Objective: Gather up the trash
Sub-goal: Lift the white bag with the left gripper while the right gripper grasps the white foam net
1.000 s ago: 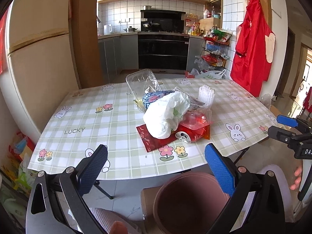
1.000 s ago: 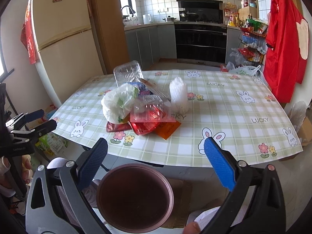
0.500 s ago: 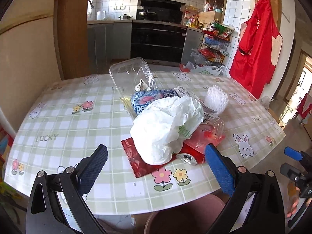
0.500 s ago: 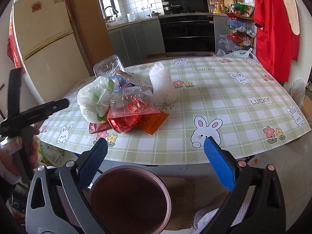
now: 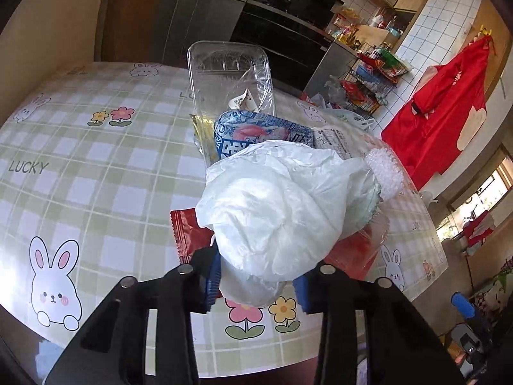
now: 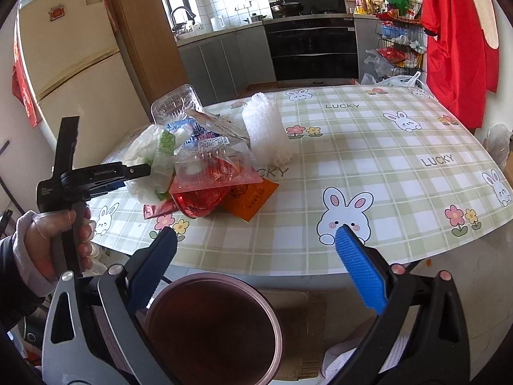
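Observation:
A heap of trash lies on the checked table (image 6: 368, 160): a crumpled white plastic bag (image 5: 282, 211), a clear tray (image 5: 227, 73), a blue wrapper (image 5: 256, 131), red wrappers (image 5: 189, 234), an orange packet (image 6: 253, 195) and a white foam net (image 6: 266, 128). My left gripper (image 5: 256, 284) has its blue pads closed in on the near end of the white bag; it also shows in the right wrist view (image 6: 134, 171), at the bag (image 6: 150, 160). My right gripper (image 6: 256, 253) is open and empty above a brown bin (image 6: 211, 327) in front of the table.
A fridge (image 6: 80, 73) stands to the left, kitchen cabinets and an oven (image 6: 314, 48) behind the table. A red apron (image 6: 458, 41) hangs on the right. A wire rack (image 6: 400, 38) with bags stands beside it.
My left gripper has moved forward over the table edge to the heap and closed from wide open onto the white bag. My right gripper stays open over the bin.

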A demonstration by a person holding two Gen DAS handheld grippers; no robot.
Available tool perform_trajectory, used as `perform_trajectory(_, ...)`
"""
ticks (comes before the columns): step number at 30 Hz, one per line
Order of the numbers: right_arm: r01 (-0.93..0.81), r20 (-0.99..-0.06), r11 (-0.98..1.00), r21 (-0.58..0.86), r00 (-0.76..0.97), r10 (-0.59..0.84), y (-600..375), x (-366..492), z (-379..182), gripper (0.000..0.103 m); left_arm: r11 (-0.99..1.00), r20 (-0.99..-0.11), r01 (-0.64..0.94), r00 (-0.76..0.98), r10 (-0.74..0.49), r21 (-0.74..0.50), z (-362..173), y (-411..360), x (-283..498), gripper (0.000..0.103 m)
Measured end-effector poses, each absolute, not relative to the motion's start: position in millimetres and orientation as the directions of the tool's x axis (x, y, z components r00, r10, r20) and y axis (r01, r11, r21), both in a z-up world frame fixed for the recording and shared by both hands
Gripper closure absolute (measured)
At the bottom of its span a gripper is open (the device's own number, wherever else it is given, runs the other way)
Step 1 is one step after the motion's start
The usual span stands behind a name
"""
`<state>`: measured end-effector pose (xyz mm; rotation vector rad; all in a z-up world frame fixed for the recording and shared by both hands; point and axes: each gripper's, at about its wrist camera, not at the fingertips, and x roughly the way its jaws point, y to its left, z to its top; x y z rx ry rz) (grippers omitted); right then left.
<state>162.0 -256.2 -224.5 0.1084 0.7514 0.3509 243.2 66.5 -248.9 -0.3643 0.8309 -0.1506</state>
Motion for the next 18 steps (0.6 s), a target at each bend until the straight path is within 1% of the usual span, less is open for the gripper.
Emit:
perform_trajectory(1,-0.273,-0.650,0.937,0.219,0.675,0.349,-255.9,162.3,-224.9,0.006,0.933,-0.688,-0.005,0.676,-0.262,-0.360,-244.5,65.1,239.1,0.075)
perform_trajectory(4,-0.269,-0.651,0.936,0.225,0.674,0.350,-255.8,162.7,-225.2,0.006,0.935,-0.656,0.010,0.710,-0.257,-0.356,-229.3,69.3,228.8,0.078)
perform_trajectory(13,-0.280,-0.622,0.935,0.220,0.698,0.355,-258.2,162.5,-216.5,0.006,0.927,-0.542,0.012,0.808,-0.231,-0.376,-177.1,82.9,180.0,0.079)
perform_trajectory(16,-0.289,-0.594,0.939,0.187,0.728,0.342,-259.7,166.3,-211.4,0.006,0.899,-0.511,0.001,0.823,-0.249,-0.437,-177.5,87.7,152.6,0.079)
perform_trajectory(18,-0.309,-0.571,0.931,0.197,0.736,0.365,-260.5,172.1,-209.5,0.009,0.867,-0.493,-0.016,0.828,-0.268,-0.498,-187.2,89.9,133.1,0.079)
